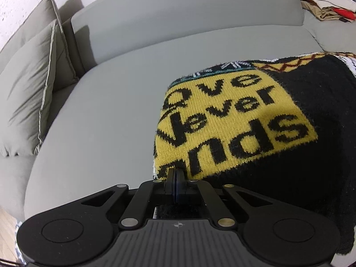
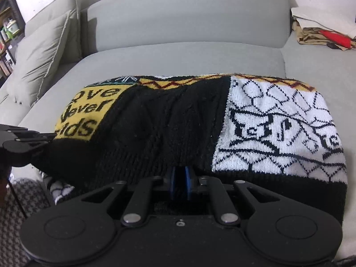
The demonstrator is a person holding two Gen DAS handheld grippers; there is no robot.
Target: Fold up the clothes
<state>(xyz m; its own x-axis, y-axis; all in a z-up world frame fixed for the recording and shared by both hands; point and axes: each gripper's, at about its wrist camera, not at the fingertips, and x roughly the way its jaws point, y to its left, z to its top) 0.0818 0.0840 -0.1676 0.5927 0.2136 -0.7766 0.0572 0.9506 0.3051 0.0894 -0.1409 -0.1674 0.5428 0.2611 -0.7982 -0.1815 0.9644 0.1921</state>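
Observation:
A knit sweater lies across the grey sofa seat. It is black in the middle, with a yellow lettered patch on the left and a white black-lined panel on the right. My left gripper is shut on the sweater's near left edge, by the yellow patch. It also shows in the right wrist view at the far left. My right gripper is shut on the black near edge of the sweater at its middle.
Two grey cushions lean at the sofa's left end. The backrest runs behind the seat. A pile of beige, white and red clothes lies at the back right. A shelf stands far left. A patterned rug is below.

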